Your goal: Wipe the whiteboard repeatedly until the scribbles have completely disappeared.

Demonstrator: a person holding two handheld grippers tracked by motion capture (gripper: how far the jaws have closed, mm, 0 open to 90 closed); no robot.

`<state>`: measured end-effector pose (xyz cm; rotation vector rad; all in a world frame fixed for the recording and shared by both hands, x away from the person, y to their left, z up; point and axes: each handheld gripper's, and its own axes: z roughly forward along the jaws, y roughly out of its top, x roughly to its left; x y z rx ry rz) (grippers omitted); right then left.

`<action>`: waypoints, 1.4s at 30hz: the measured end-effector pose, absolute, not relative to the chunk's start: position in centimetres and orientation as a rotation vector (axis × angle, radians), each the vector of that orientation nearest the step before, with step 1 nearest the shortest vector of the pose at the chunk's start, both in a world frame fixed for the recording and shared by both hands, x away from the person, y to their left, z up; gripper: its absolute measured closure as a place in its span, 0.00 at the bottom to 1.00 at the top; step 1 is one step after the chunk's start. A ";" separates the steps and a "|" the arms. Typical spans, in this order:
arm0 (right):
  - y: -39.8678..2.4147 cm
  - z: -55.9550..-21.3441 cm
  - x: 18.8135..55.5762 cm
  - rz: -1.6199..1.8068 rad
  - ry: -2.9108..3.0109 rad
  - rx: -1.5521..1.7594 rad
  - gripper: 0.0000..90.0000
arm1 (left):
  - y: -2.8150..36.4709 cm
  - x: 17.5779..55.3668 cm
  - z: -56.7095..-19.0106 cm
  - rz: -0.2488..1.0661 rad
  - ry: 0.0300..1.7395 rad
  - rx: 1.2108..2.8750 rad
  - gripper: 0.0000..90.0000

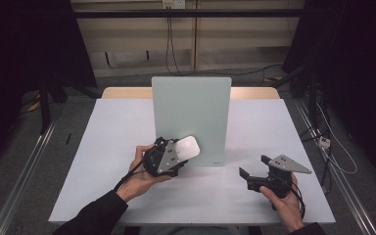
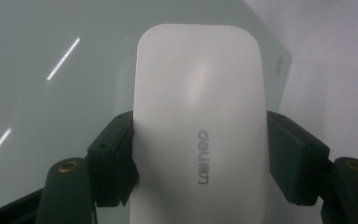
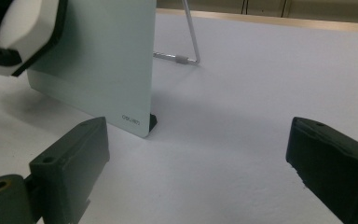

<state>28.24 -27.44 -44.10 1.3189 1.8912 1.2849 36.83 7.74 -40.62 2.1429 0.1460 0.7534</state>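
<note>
Left gripper (image 1: 175, 155) is closed on a white eraser (image 1: 186, 148); its two black jaws press on the long sides of this block, as the left gripper view shows, where the eraser (image 2: 199, 126) stands between the pads with grey letters on its face. The person's left hand (image 1: 144, 171) holds this gripper from below and from the side. Directly ahead of the gripper, and touching or almost touching the far end of the eraser, stands a pale green board (image 1: 192, 117), upright on the white table (image 1: 103, 161); I cannot tell if the eraser really touches it. In the right gripper view the same board (image 3: 107, 60) leans on a thin wire stand (image 3: 190, 42) behind it, and a small dark foot is at its lower corner.

To the right of the left gripper, well apart from it and from the board, the right gripper (image 1: 254, 171) is in the person's right hand (image 1: 284, 203). Its jaws stand wide open and nothing is between them; beneath them there is just the bare table (image 3: 223, 140).
</note>
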 end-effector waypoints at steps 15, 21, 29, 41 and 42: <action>-27.4 -44.1 28.2 1.282 1.893 1.317 0.06 | 9.1 38.2 -38.5 0.726 0.213 2.055 0.35; -27.4 -44.1 28.2 1.283 1.893 1.315 0.06 | 7.5 37.2 -40.0 0.742 0.132 2.139 0.35; -27.4 -44.1 28.2 1.285 1.892 1.317 0.06 | 5.9 36.3 -42.0 0.692 0.072 2.229 0.35; -27.5 -44.1 28.3 1.284 1.892 1.318 0.06 | 4.3 36.3 -42.1 0.654 0.065 2.233 0.35; -27.5 -44.1 28.3 1.284 1.893 1.320 0.06 | 4.3 36.4 -41.8 0.657 0.065 2.226 0.35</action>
